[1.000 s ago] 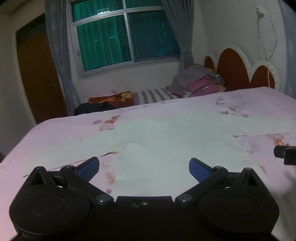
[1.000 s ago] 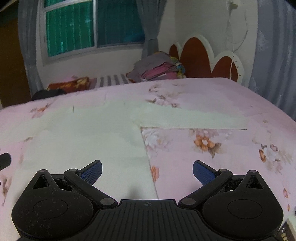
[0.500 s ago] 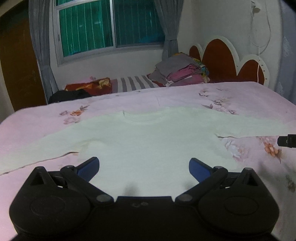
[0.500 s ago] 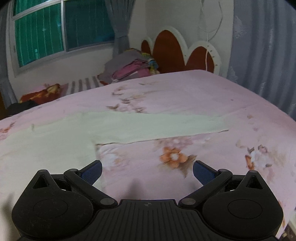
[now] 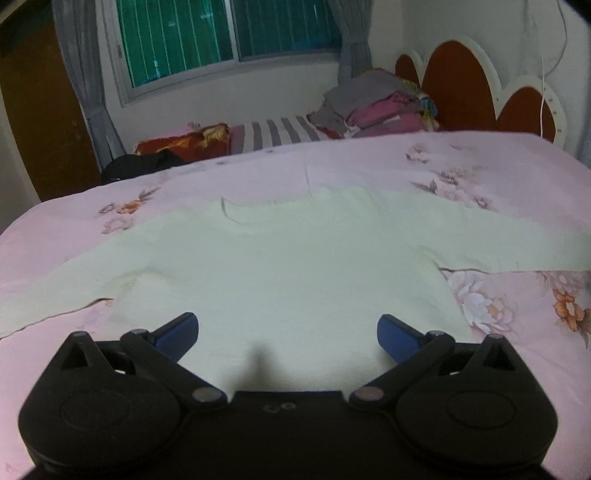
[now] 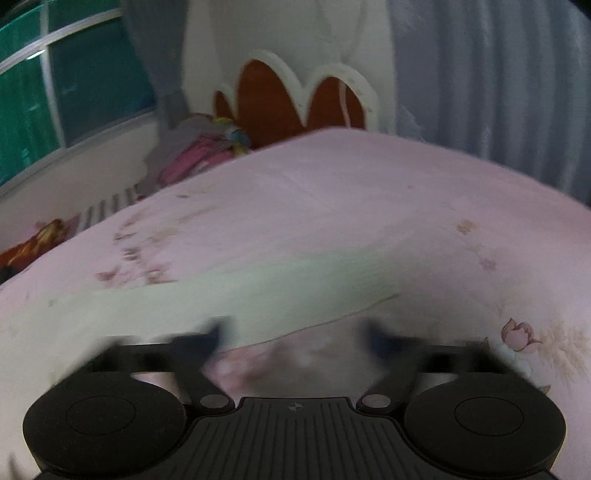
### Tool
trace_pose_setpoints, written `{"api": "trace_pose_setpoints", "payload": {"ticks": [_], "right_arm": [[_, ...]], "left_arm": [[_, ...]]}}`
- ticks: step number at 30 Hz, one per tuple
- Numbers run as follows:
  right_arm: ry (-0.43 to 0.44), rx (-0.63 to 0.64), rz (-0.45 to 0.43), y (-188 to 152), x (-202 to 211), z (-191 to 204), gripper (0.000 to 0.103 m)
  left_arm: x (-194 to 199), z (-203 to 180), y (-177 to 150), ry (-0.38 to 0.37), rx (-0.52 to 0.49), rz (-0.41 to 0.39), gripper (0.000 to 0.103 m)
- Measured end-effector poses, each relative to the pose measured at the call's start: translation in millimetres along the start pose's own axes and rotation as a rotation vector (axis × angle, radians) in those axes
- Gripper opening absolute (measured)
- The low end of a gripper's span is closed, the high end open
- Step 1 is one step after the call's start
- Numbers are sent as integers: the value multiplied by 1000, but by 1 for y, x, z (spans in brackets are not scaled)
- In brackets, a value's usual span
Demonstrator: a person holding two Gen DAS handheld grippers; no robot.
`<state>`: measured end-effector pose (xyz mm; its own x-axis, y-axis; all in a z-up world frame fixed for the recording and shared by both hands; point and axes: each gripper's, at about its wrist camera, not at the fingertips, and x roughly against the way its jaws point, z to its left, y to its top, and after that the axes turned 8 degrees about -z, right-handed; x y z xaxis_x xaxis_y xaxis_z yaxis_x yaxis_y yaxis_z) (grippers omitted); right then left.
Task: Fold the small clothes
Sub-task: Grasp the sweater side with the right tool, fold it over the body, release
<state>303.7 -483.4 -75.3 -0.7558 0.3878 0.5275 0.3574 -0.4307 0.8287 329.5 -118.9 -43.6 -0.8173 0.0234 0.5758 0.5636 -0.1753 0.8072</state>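
A pale green long-sleeved top (image 5: 295, 266) lay spread flat, front up, on a bed covered by a pink floral sheet (image 5: 480, 162). In the left wrist view its neckline pointed toward the far side of the bed and both sleeves stretched outward; the left sleeve ran out of the picture at the left edge and the right sleeve was cut off at the right edge. The bottom hem was hidden behind the black body of the left hand-held gripper (image 5: 287, 332), whose blue-tipped fingers (image 5: 177, 332) stood wide apart over the lower part of the top, holding nothing.

The right wrist view was heavily blurred. It showed the right sleeve (image 6: 258, 291) as a pale band crossing the sheet, with its cuff end toward the right. The right hand-held gripper (image 6: 295, 338) sat near the sleeve's lower edge; its fingers (image 6: 207, 338) were smeared into dark streaks but visibly spread apart, with bare sheet between them. Whether they touched the fabric could not be made out.

Beyond the bed, a pile of folded clothes (image 5: 373, 103) in grey and pink sat beside a red scalloped headboard (image 5: 458, 85), partly cut off at the right. A window (image 5: 229, 33) with grey curtains filled the far wall.
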Motion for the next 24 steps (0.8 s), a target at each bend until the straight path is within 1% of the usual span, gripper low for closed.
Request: {"api": "trace_pose_setpoints", "payload": {"ticks": [2, 5, 8, 9, 10, 11, 13, 16, 21, 23, 24], "right_arm": [[-17, -65, 22, 5, -16, -20, 54], [-25, -127, 25, 10, -29, -42, 54], [-10, -197, 67, 9, -47, -60, 54], [-7, -214, 78, 10, -51, -65, 53], [-5, -232, 87, 10, -55, -69, 44], [-3, -248, 94, 10, -58, -72, 39], [2, -256, 90, 11, -60, -76, 35], [4, -277, 89, 13, -61, -84, 34], [14, -314, 83, 17, -66, -92, 33], [2, -280, 74, 17, -68, -92, 19], [-7, -268, 74, 17, -70, -91, 14]], "left_arm": [[-4, -8, 0, -1, -3, 15, 103], [-9, -18, 2, -3, -6, 26, 103], [-12, -26, 4, -3, -16, 34, 103], [-13, -29, 5, -2, -17, 36, 103], [-13, -30, 7, -2, -15, 35, 103], [-13, -31, 8, -2, -13, 35, 103], [-13, -30, 11, -1, -8, 30, 103], [-14, -30, 18, 14, -9, 22, 103], [-14, -12, 21, 49, 26, 18, 103], [-13, -2, 21, 61, 39, 15, 103], [-13, 3, 21, 64, 43, 14, 103]]}}
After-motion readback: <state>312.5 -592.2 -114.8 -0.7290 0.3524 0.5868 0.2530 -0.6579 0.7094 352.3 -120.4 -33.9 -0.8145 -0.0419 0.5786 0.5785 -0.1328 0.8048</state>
